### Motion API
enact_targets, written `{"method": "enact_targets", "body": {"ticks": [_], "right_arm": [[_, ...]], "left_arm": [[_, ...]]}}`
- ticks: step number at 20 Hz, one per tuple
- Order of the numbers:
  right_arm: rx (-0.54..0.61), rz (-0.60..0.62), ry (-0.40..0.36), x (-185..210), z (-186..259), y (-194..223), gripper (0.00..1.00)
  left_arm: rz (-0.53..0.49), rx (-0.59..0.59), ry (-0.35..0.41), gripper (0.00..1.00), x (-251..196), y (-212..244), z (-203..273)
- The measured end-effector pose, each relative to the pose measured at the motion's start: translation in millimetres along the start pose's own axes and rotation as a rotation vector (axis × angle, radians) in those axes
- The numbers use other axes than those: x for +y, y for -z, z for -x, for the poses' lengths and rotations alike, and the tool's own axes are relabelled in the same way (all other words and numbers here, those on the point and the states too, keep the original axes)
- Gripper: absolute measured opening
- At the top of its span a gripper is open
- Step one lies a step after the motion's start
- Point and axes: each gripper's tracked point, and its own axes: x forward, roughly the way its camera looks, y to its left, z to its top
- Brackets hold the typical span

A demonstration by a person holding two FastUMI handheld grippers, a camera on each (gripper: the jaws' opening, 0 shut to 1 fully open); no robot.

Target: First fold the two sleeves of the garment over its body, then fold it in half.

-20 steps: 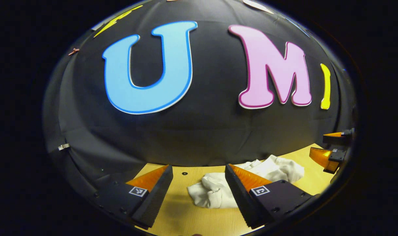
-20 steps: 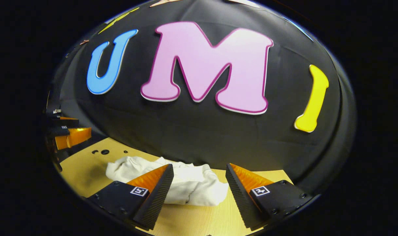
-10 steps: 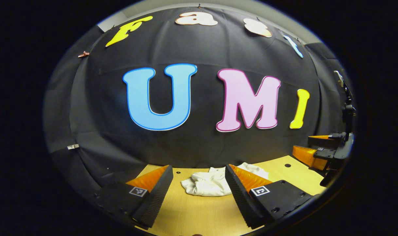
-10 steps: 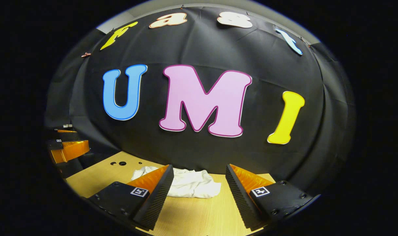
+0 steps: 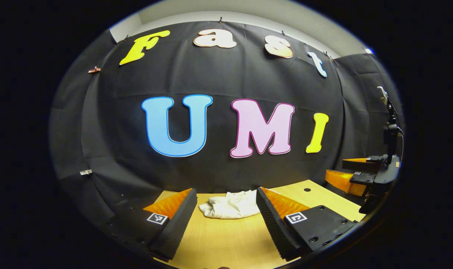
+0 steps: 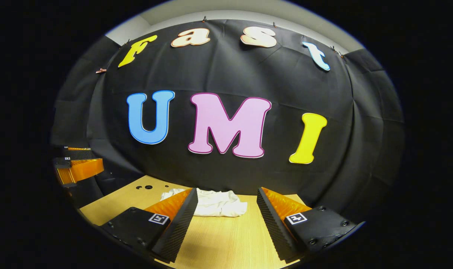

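I am holding both grippers above the near table (image 5: 230, 243); left gripper (image 5: 226, 216) is standing wide, nothing between its fingers; right gripper (image 6: 226, 216) is likewise standing wide and carrying nothing; the garment (image 5: 230, 204) is lying as a compact white bundle on the wood, close to the black wall and well apart from both sets of fingers; I cannot tell sleeves from body in it, nor whether the bundle is a neat fold or a crumple, so I am not judging the stage

Risks, as I am judging them: thin soft cloth is prone to bunching, so any pinch could be taking several layers at once and dragging the whole bundle; a low approach could be scraping fingertips on the table

View differences: left gripper view is showing the right gripper at its right edge, plus one hole in the tabletop; right gripper view is showing the left gripper at its left edge, plus a cluster of holes (image 6: 144, 186) near the garment's left side
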Motion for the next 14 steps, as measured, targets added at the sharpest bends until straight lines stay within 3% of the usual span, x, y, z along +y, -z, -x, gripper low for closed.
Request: {"method": "enact_targets", "body": {"ticks": [4, 14], "right_arm": [[-0.018, -0.006, 0.003, 6, 12, -11, 0.97], [-0.046, -0.024, -0.045, -10, 17, -20, 0.97]], "left_arm": [[0.002, -0.01, 0.019, 0.98, -5, -8, 14], [0.013, -0.035, -0.033, 0.99, -7, -16, 10]]}}
